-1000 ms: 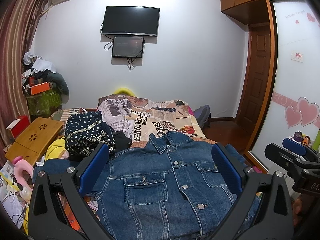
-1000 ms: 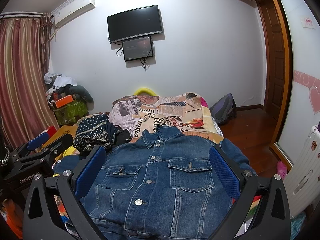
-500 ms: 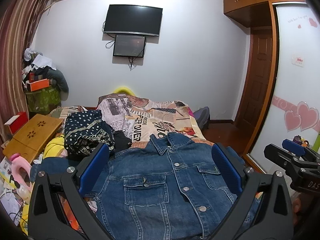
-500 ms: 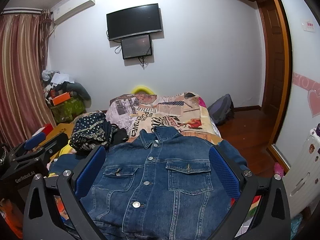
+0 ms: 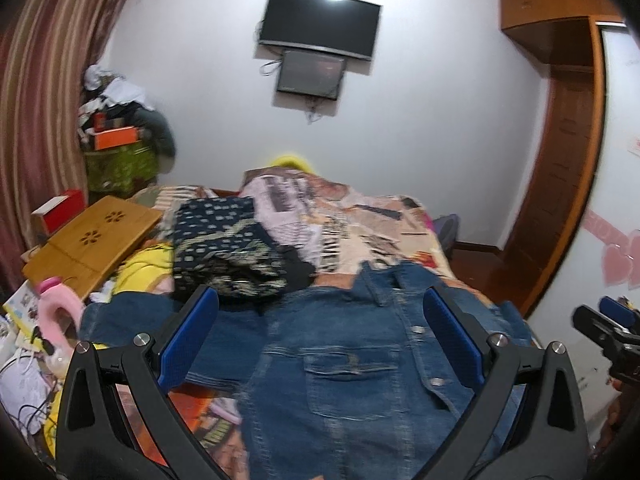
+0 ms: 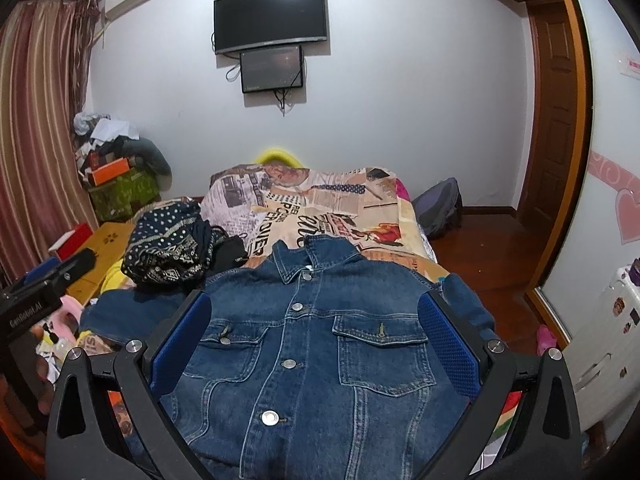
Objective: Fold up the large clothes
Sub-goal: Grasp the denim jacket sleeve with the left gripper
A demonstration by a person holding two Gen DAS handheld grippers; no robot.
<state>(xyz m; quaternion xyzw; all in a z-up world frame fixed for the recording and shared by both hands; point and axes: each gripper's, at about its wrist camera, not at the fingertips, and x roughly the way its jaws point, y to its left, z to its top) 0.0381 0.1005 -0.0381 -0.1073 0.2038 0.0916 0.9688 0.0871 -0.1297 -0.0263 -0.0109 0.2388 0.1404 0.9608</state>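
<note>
Bedroom, bed with newsprint cover. Jacket lies flat on near end, front up, buttoned, collar away, sleeves out at sides. No fold made yet; whole job left. Left gripper and right gripper above it, fingers apart, empty. Dotted garment heaped beside left shoulder.

Bedspread print reads "POVER" in big black letters, plus a cursive word, unreadable. Left gripper body carries white "GenRobot.AI" lettering. Pink wall sign text too small. Left wrist view blurred, nothing legible.
</note>
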